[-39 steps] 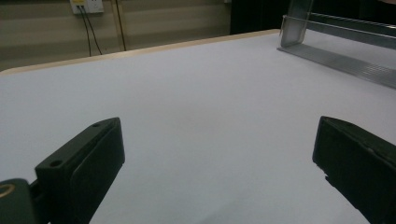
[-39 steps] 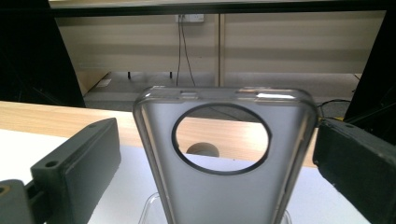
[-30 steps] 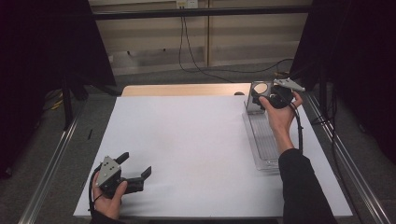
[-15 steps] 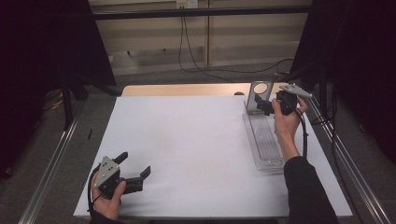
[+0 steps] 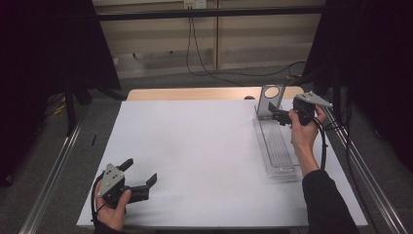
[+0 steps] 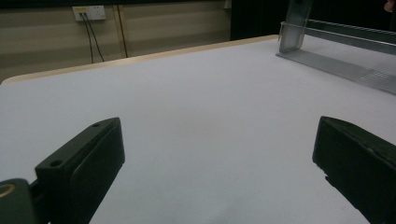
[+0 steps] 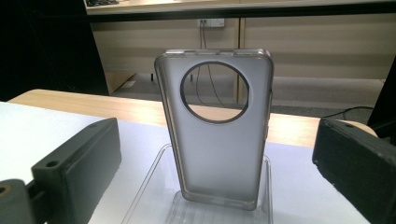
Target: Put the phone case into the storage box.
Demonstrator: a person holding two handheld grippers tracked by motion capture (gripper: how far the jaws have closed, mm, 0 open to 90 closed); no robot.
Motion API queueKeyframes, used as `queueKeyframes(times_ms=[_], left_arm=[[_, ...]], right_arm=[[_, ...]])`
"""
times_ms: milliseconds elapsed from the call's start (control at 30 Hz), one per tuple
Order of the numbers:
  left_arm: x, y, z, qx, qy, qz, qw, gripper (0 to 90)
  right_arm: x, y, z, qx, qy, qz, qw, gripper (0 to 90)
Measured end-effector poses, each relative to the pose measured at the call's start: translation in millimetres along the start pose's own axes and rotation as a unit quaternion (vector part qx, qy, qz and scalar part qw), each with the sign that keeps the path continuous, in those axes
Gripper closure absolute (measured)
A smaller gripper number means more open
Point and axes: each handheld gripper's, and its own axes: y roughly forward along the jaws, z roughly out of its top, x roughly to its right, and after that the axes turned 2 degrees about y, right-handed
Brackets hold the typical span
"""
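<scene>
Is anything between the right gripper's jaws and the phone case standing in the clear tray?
No. In the right gripper view the open right gripper faces the phone case across a bare stretch of the clear tray.

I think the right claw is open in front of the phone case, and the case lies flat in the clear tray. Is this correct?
Not quite. The right claw is open in front of the phone case, but the case does not lie flat: it stands upright at the far end of the clear tray. The right gripper view shows this clearly.
</scene>
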Motion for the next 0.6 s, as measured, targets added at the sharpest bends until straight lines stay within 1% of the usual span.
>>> queueKeyframes(times_ms=[100,167,267,400,467,500,567,600], left_arm=[[0.0,-0.6,0.3,0.0,0.004,0.001,1.0,2.3],[-0.2,-0.7,0.1,0.0,0.004,0.0,1.0,2.3],[-1.0,-0.7,-0.1,-0.001,0.003,0.0,1.0,2.3],[-0.7,-1.1,0.0,0.001,0.001,0.002,1.0,2.3],[-0.7,-1.0,0.0,0.001,0.001,0.002,1.0,2.3],[-0.6,-1.0,0.0,0.0,0.002,0.002,1.0,2.3],[-0.6,-0.9,-0.1,0.0,0.001,0.003,1.0,2.3],[-0.7,-0.7,-0.2,-0.001,0.002,0.003,1.0,2.3]], right_arm=[[0.6,-5.1,1.0,0.003,0.0,0.005,1.0,1.0],[1.9,-8.5,0.7,0.005,0.005,0.009,0.9999,1.2],[3.1,-13.9,-0.9,0.006,0.005,0.017,0.9998,1.2],[4.7,-19.9,-3.7,0.007,-0.002,0.023,0.9997,1.2],[5.4,-23.7,-4.2,0.011,-0.01,0.021,0.9997,1.3],[5.2,-25.5,-4.2,0.013,-0.01,0.02,0.9997,1.4],[5.3,-29.6,-4.3,0.016,-0.017,0.026,0.9994,1.4],[5.0,-31.3,-4.6,0.017,-0.016,0.028,0.9993,1.4]])
